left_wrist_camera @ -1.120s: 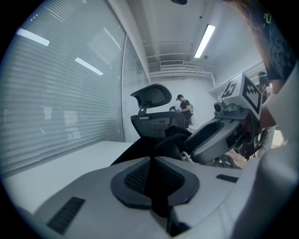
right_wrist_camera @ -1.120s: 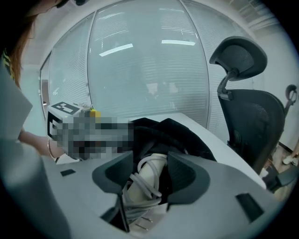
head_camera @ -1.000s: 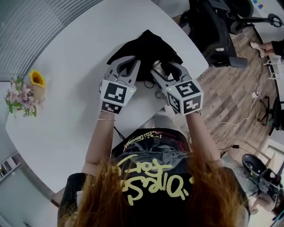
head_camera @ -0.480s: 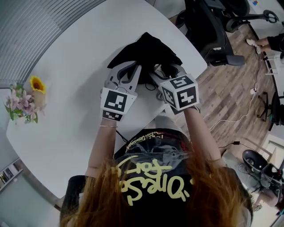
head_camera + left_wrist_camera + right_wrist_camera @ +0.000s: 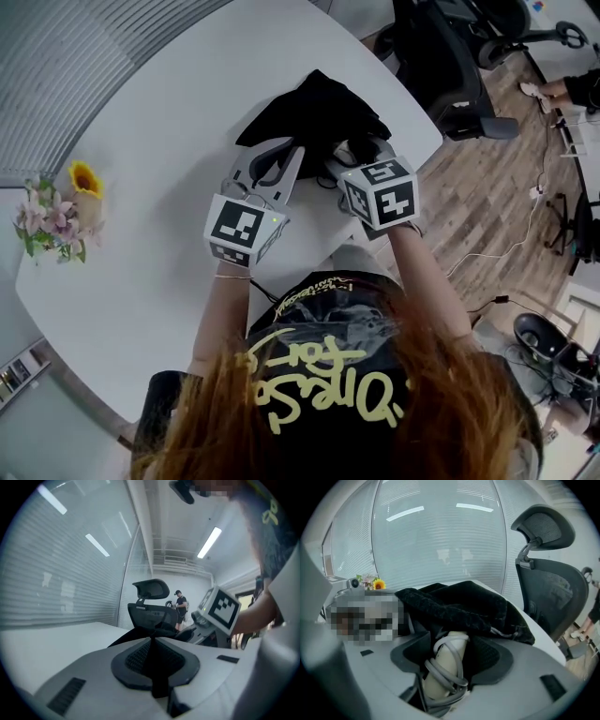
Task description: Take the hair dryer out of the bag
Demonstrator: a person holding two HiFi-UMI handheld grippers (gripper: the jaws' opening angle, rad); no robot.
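Two things, in our judgement, decide how the hair dryer [image 5: 449, 657] will handle: its hard, smooth cream handle and the grey cord [image 5: 440, 674] looped round that handle. We expect a rigid body of moderate weight, heavier at the head end, which is buried inside the black bag [image 5: 314, 108], so it may tip nose-down once it comes free. The plastic looks slippery, while the cord coils give some bite but could slide or unwind under the pads. We would take hold across the handle, over the coils, as near the bag's mouth as the cloth allows. The bag itself is soft, limp velvety fabric that folds and drags with whatever moves inside it, so it needs holding back. It lies on the white surface [image 5: 141, 234] just in front of the person, with the dryer's handle poking out of its opening towards the right gripper [image 5: 457, 641]. That gripper's jaws stand wide and have just been opening; the handle and its cord lie between them, close against the left pad with a gap on the other side, so we read no firm clamp. The left gripper [image 5: 152, 641] has its jaws together, and they appear to pinch a fold of the bag's edge, lifted a little off the surface.
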